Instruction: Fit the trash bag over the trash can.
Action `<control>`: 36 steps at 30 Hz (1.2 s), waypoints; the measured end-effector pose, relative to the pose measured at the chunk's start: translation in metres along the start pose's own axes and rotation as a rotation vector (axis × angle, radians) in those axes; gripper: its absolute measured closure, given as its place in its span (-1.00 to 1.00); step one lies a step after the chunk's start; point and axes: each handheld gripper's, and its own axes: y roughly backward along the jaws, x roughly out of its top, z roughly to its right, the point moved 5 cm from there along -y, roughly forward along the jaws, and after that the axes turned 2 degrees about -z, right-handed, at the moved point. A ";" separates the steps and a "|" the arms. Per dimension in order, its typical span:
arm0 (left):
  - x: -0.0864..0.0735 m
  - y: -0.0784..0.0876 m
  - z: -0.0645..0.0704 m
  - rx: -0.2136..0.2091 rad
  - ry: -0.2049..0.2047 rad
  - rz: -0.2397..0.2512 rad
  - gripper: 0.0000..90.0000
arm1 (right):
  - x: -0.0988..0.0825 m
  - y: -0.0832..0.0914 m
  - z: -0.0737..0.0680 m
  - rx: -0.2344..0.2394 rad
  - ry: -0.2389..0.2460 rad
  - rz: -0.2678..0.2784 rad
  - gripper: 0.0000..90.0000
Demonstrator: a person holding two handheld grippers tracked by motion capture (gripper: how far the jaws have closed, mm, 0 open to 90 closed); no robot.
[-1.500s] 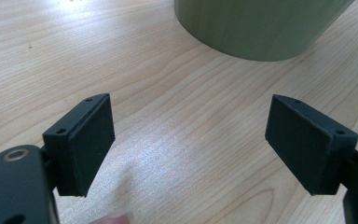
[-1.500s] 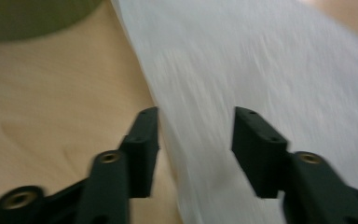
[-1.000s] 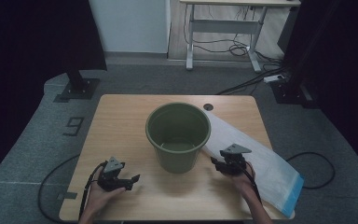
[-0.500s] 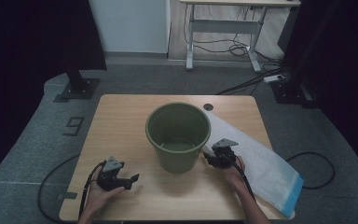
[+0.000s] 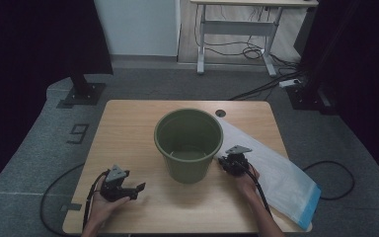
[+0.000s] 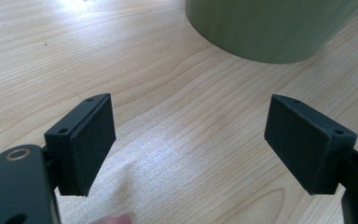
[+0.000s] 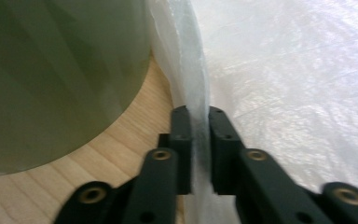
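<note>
A green bucket (image 5: 189, 143) stands upright in the middle of the wooden table (image 5: 128, 123). To its right lies a flat white plastic bag (image 5: 276, 173) with a blue end. My right gripper (image 5: 227, 163) sits just right of the bucket's base, and its jaws have just been closing. In the right gripper view the right gripper (image 7: 199, 140) is shut on the bag's raised edge (image 7: 193, 88), with the bucket wall (image 7: 60, 74) close on the left. My left gripper (image 5: 137, 190) rests near the table's front left, open, with bare wood between its pads (image 6: 91, 140).
Cables trail from both grippers off the table's front edge. A round grommet hole (image 5: 220, 113) sits at the table's back. Beyond the table stand a desk frame (image 5: 237, 29) with loose wires and a black stand base (image 5: 81, 94) on grey carpet.
My right gripper moved left toward the bucket's base and down onto the bag's edge, and its jaws closed on it. The left gripper stayed where it was.
</note>
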 end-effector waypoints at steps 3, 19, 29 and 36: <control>-0.001 0.000 0.000 0.023 -0.011 0.002 -0.63 | 0.002 0.007 0.003 0.013 -0.020 0.048 0.96; 0.000 0.003 -0.003 0.049 0.012 0.036 -0.62 | 0.025 0.074 0.029 0.092 -0.200 0.333 0.97; -0.001 0.002 -0.005 0.055 0.018 0.032 -0.62 | 0.038 0.107 0.042 0.084 -0.241 0.445 0.97; -0.001 0.001 -0.005 0.058 0.020 0.032 -0.62 | 0.044 0.121 0.045 0.094 -0.254 0.491 0.97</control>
